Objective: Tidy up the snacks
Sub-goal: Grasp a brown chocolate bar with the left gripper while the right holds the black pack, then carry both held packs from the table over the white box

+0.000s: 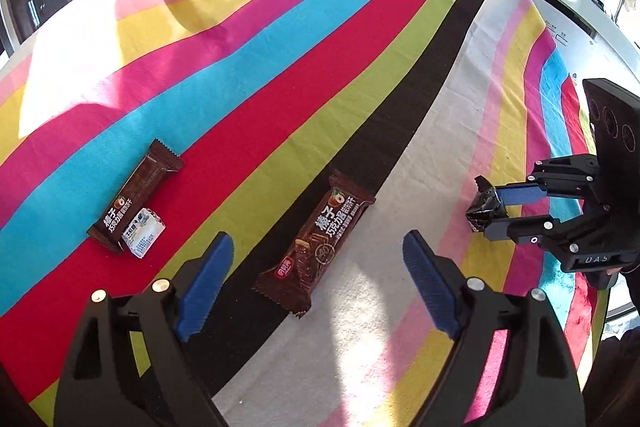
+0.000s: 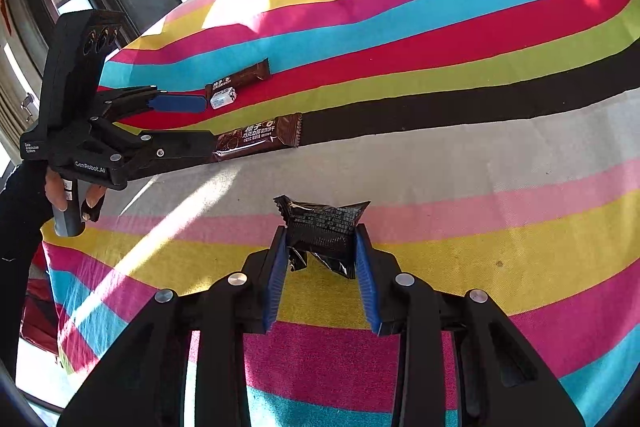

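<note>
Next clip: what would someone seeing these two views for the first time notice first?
The bright striped tablecloth fills both views. The right gripper is shut on a crumpled black snack packet above the cloth's yellow stripe. The left gripper stands open over a brown biscuit bar lying on the black stripe; a second brown bar with a small white packet lies on the red stripe.

Matt woven striped tablecloth [image 1: 360, 27], glossy brown foil wrapper [image 1: 316, 243], crinkled shiny black packet [image 2: 324, 231], ribbed blue fingers [image 1: 208, 283]
</note>
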